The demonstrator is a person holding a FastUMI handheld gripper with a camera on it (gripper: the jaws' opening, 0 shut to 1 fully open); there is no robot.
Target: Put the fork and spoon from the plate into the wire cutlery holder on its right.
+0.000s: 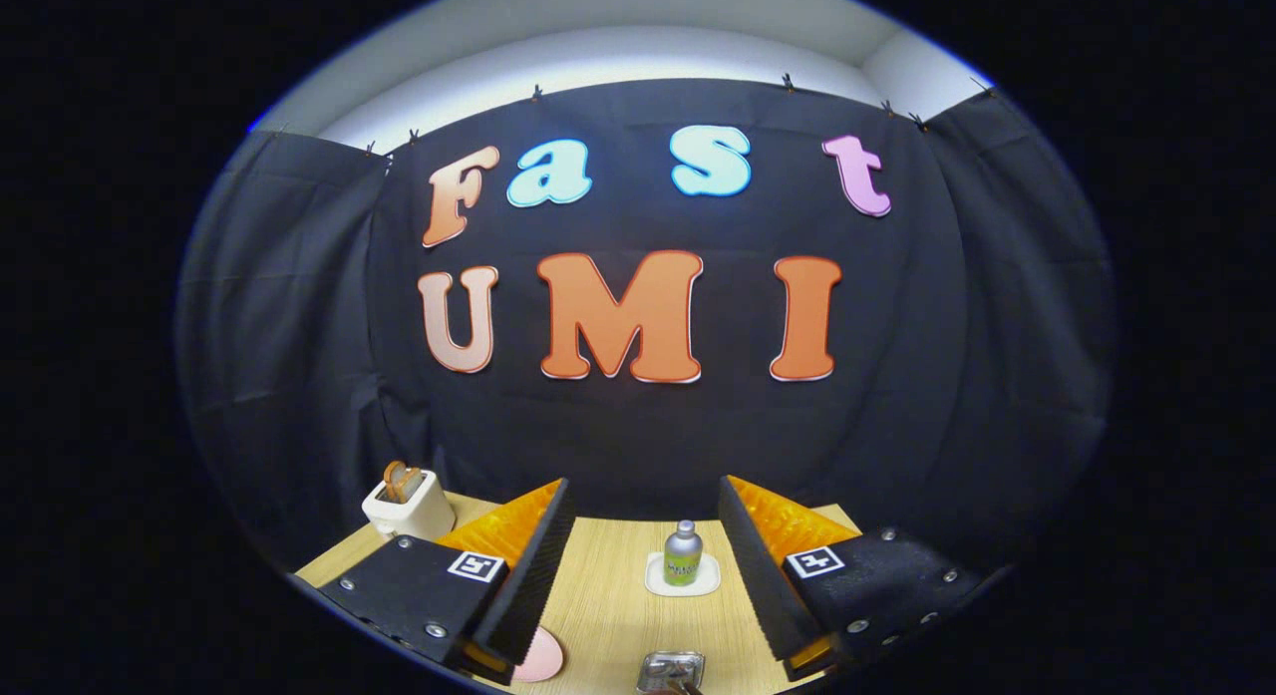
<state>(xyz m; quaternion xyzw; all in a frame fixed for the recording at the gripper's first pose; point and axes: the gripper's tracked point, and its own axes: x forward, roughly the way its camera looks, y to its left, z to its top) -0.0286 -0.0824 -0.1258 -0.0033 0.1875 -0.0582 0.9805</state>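
My gripper [644, 484] is open and held high over a light wooden table [608, 595], with nothing between its fingers. Low down by the inner side of the left finger [518, 565] peeks the edge of a pink plate [543, 660]. To the plate's right, between the two fingers and close under me, shows the top of a shiny metal cutlery holder [670, 669]. What lies on the plate is hidden by the left finger.
A small silver bottle [683, 552] stands on a white coaster [682, 579] farther along the table, between the fingers. A white toaster [407, 504] with bread in it stands at the back left. The black cloth wall closes the table's far side.
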